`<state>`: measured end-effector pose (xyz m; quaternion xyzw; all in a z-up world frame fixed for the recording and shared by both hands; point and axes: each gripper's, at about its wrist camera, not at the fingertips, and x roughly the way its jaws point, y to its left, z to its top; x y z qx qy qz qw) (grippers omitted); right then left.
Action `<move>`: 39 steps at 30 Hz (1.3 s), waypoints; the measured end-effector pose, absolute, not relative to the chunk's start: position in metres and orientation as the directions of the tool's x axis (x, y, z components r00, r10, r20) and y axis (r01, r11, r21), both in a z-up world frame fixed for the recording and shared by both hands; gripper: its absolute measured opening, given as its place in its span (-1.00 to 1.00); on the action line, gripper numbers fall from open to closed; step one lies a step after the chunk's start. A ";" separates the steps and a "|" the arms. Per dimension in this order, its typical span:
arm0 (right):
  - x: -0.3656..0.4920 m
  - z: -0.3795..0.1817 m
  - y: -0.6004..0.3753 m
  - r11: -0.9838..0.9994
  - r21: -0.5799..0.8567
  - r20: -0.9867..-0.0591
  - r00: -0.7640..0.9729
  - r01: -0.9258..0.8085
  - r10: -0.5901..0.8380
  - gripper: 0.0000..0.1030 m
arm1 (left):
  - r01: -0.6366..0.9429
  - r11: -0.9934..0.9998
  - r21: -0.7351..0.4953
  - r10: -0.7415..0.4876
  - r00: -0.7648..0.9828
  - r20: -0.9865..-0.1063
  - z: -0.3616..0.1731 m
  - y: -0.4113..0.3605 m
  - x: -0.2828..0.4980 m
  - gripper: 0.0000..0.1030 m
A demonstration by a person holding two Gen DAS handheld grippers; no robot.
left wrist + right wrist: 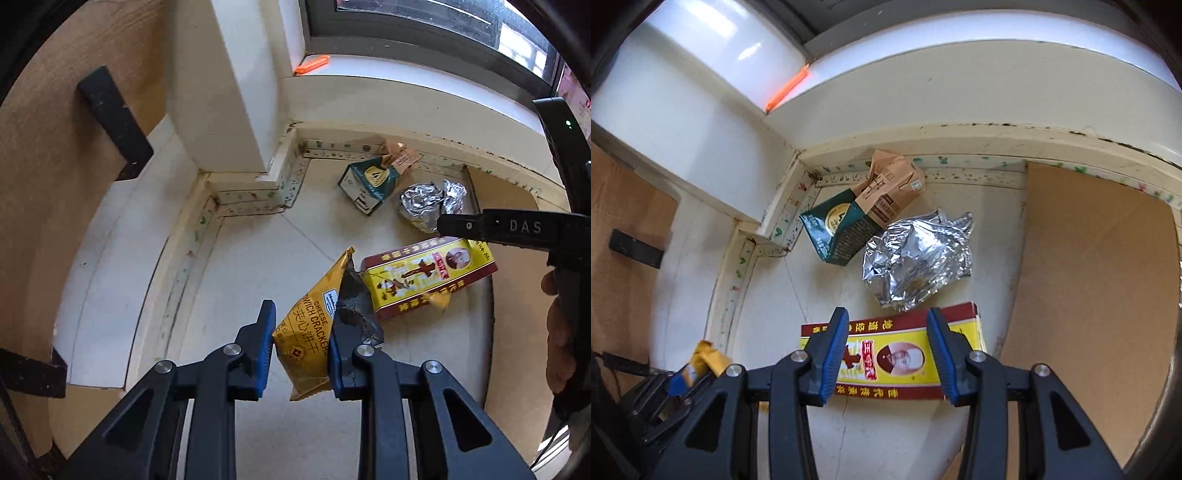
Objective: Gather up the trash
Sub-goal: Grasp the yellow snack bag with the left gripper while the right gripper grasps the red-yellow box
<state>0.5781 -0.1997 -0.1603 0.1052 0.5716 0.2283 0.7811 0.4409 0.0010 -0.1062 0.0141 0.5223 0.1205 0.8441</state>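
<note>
cracker wrapper pinched between left jaws

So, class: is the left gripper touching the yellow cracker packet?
Touching. In the left wrist view, the left gripper has its blue pads pressed on both sides of the cracker packet, which hangs pinched between them above the floor.

You look down on a pale tiled floor bearing a red-and-yellow box, crumpled foil, a green carton and a brown carton.
</note>
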 end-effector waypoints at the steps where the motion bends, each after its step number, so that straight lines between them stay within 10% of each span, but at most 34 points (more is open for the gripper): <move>1: 0.580 -0.162 -0.196 0.873 0.412 -0.845 0.248 -0.261 0.474 -0.14 | -0.195 0.967 0.162 0.231 0.423 -0.876 -0.107 0.003 0.437 -0.55; 19: 0.577 -0.175 -0.161 0.840 0.296 -0.916 0.114 -0.454 0.384 -0.04 | -0.249 0.960 0.129 0.219 0.377 -0.900 -0.122 0.021 0.414 -0.55; 28: 0.530 -0.181 -0.149 0.769 0.196 -0.945 0.092 -0.609 0.315 0.57 | -0.277 0.955 0.108 0.208 0.363 -0.908 -0.126 0.029 0.404 -0.55; 39: 0.504 -0.178 -0.142 0.794 0.083 -0.945 0.205 -0.602 0.254 0.41 | -0.249 0.964 0.094 0.184 0.370 -0.911 -0.125 0.024 0.394 -0.55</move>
